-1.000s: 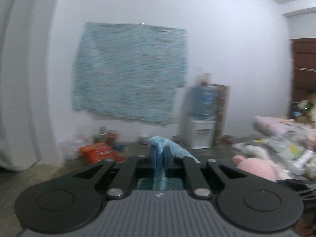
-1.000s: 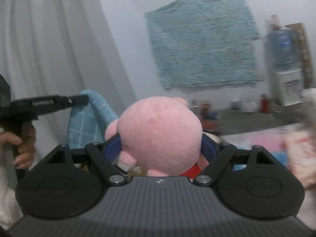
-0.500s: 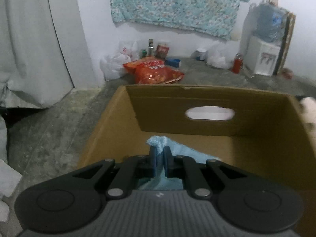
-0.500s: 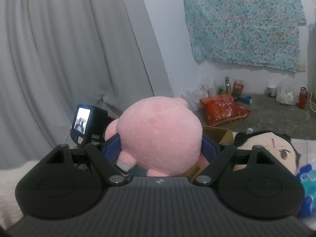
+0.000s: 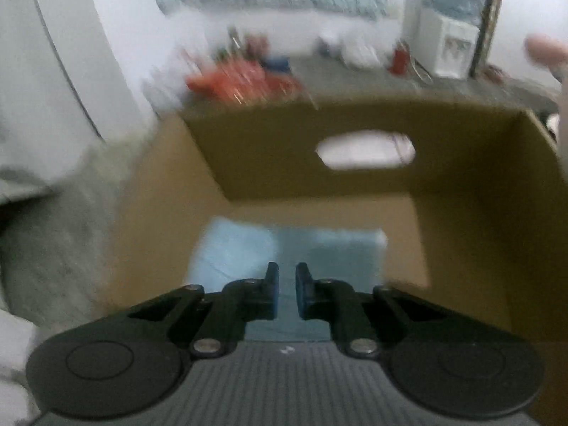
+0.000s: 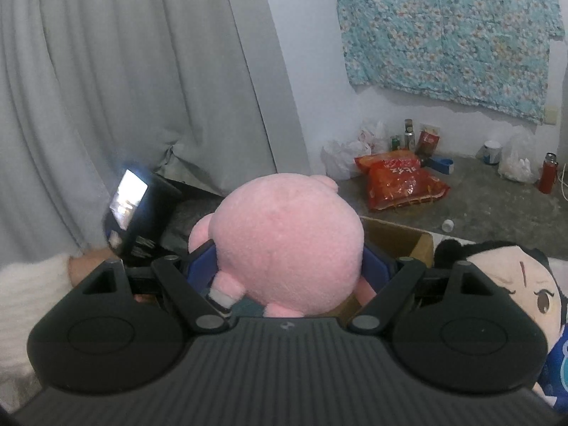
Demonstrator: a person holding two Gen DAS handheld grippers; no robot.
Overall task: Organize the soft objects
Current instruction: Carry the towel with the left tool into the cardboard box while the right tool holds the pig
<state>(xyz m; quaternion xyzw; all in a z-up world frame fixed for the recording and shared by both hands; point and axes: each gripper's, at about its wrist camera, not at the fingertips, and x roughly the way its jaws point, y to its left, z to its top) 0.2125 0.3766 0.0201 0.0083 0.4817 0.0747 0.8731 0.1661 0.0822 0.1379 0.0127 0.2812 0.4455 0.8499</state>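
A light blue cloth (image 5: 241, 248) lies flat on the bottom of an open cardboard box (image 5: 461, 213). My left gripper (image 5: 287, 284) points down into the box just above the cloth. Its fingers stand almost together with nothing between them. My right gripper (image 6: 289, 266) is shut on a round pink plush toy (image 6: 287, 245), which it holds above the near side of the same box (image 6: 401, 238). In the right wrist view the left tool's body with its lit screen (image 6: 131, 209) shows at the left, above a hand (image 6: 88, 266).
A black-haired plush doll (image 6: 514, 284) lies right of the box. On the floor behind are orange snack bags (image 6: 401, 184), plastic bags, bottles, a red flask (image 6: 546, 174) and a water dispenser (image 5: 447, 42). A grey curtain (image 6: 124, 88) hangs at the left.
The left gripper swung from the wall down into the box. The blue cloth left its fingers and now lies on the box bottom. The right gripper carried the pink plush leftwards to the box.
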